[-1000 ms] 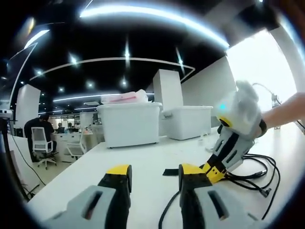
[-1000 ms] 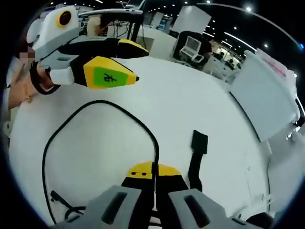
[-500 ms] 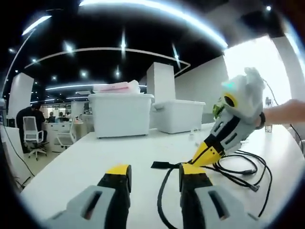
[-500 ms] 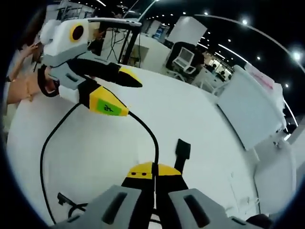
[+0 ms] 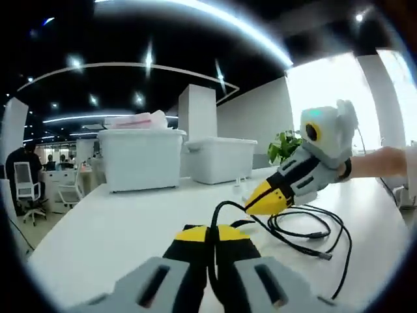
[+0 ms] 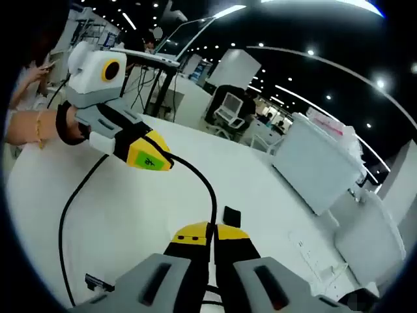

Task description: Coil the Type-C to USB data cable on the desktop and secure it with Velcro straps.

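- In the left gripper view we see our left gripper [image 5: 212,236] with its yellow-tipped fingers [image 5: 193,236] pressed together on the black data cable [image 5: 296,229]; the cable rises from between them in a short arch and runs to the right gripper [image 5: 258,201], which comes in from the right with its fingers closed on the same cable; past that gripper the rest of the cable lies in loose loops on the white counter [image 5: 117,222], one plug end [image 5: 319,235] resting inside the loops; two white storage bins [image 5: 142,158] stand at the far side of the counter, the taller one to the left of the lower one.
- In the right gripper view our right gripper [image 6: 212,233] has its fingers [image 6: 192,233] shut on the data cable [image 6: 207,189]; the cable arcs up and over to the left gripper [image 6: 151,158], whose tip with a green label clamps it; a second run of cable [image 6: 68,215] drops from that gripper and curves down the counter [image 6: 260,189] to a plug [image 6: 99,282] near the bottom left; a small black Velcro strap [image 6: 231,214] lies flat on the counter just beyond our fingertips, apart from the cable.
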A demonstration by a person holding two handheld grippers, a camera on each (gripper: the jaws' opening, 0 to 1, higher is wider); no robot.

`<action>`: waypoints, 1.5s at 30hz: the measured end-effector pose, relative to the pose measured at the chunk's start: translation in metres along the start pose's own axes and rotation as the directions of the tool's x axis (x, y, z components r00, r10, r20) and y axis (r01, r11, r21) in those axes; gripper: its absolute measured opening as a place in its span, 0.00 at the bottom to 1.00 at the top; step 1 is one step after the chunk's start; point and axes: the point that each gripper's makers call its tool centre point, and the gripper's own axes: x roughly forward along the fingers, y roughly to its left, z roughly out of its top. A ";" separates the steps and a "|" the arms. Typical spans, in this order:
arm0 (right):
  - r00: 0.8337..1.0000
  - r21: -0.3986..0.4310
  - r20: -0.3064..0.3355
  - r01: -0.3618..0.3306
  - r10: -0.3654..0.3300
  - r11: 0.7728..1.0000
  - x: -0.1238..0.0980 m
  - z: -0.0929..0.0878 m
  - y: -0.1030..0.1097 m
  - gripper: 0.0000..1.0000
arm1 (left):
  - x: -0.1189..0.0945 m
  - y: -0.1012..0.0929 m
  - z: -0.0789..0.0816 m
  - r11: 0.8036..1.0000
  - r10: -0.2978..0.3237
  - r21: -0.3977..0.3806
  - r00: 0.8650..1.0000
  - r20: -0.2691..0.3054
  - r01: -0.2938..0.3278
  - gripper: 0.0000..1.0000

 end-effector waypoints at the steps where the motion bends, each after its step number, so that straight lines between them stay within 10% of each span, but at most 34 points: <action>1: 0.999 0.069 0.042 0.011 -0.014 0.998 -0.009 0.003 -0.003 0.07 | -0.001 -0.001 0.006 1.000 -0.001 0.015 1.000 0.022 0.001 0.04; 9: 0.933 0.246 0.323 0.078 -0.157 0.966 -0.088 0.001 -0.033 0.20 | -0.006 -0.039 0.058 0.988 -0.111 0.126 0.972 0.208 0.086 0.04; 18: 0.925 0.279 0.362 0.007 -0.112 0.960 -0.087 0.006 -0.022 0.24 | 0.003 -0.100 0.116 0.964 -0.259 0.154 0.906 0.335 0.219 0.04; 22: 0.909 0.307 0.372 0.073 -0.190 0.949 -0.085 0.016 -0.042 0.23 | 0.005 -0.130 0.143 0.933 -0.360 0.166 0.851 0.383 0.320 0.04; 28: 0.905 0.421 0.369 0.039 -0.210 0.906 -0.078 0.025 -0.071 0.03 | 0.010 -0.154 0.161 0.910 -0.415 0.206 0.817 0.400 0.361 0.04; 32: 0.802 0.331 0.470 0.228 -0.370 0.915 -0.105 0.051 -0.105 0.02 | 0.008 -0.161 0.171 0.899 -0.434 0.170 0.774 0.461 0.403 0.04; 36: 0.685 0.266 0.556 0.391 -0.472 0.881 -0.137 0.072 -0.117 0.02 | 0.000 -0.158 0.172 0.913 -0.401 0.151 0.762 0.509 0.380 0.04; 45: 0.703 0.531 0.510 0.197 -0.496 0.824 -0.155 0.040 -0.107 0.02 | 0.011 -0.151 0.131 0.935 -0.345 0.094 0.810 0.475 0.343 0.05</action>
